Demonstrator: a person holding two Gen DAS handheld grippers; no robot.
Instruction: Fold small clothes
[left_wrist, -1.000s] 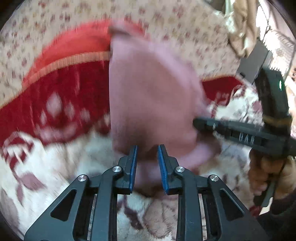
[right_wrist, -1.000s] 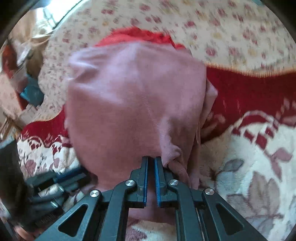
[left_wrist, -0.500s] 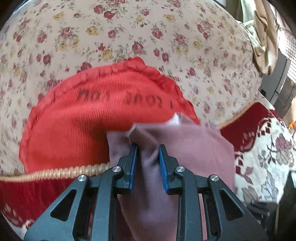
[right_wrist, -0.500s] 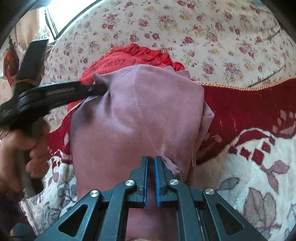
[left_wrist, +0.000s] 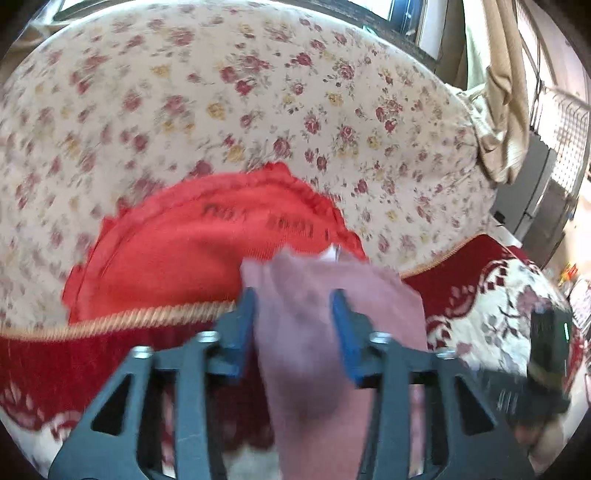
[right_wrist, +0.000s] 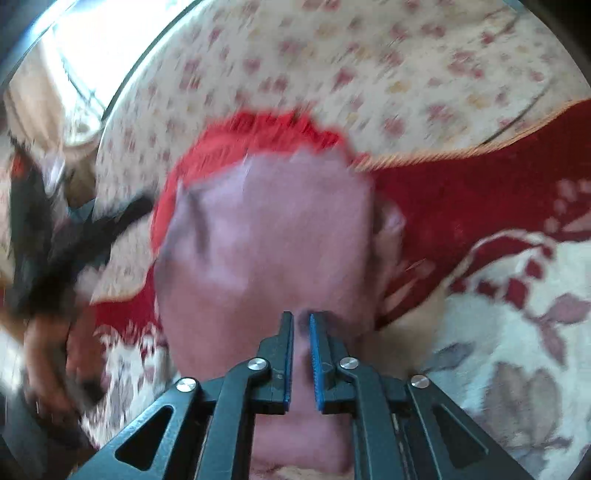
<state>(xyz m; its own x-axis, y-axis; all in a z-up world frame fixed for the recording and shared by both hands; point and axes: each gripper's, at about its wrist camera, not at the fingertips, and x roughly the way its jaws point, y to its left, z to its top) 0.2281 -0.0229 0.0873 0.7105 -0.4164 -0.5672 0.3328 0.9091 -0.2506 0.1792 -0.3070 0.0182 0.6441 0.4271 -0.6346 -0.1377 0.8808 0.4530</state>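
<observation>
Now two grippers work one mauve garment (left_wrist: 332, 332) on a bed spread with a red-and-cream patterned blanket (left_wrist: 491, 310). One red corduroy garment (left_wrist: 207, 251) with a frilled edge and dark lettering lies flat beyond it, partly under the mauve cloth, and behind that runs one cream floral sheet (left_wrist: 258, 92). The mauve garment lies on the blanket, its far edge overlapping the red garment's near hem.

The left gripper (left_wrist: 293, 325) stands with its two blue-padded fingers (left_wrist: 243, 325) parted to a middling width, the mauve cloth bunched in the gap between them; blur hides whether either pad touches it. Half a second ago those fingers stood closer together and pinched the fabric's upper corner. The right gripper (right_wrist: 301, 354) has its jaws nearly together, a narrow slit showing between the pads, and the near edge of the mauve garment (right_wrist: 266, 240) sits at and between the tips, much as in the earlier frames.

From the right wrist view the left gripper (right_wrist: 122, 218) appears as a dark blur at the garment's left corner, lower than half a second ago, when it held that corner raised. From the left wrist view the right gripper's body (left_wrist: 546, 354) shows at the right edge, where earlier it was barely visible. Both views are heavily motion-blurred.
</observation>
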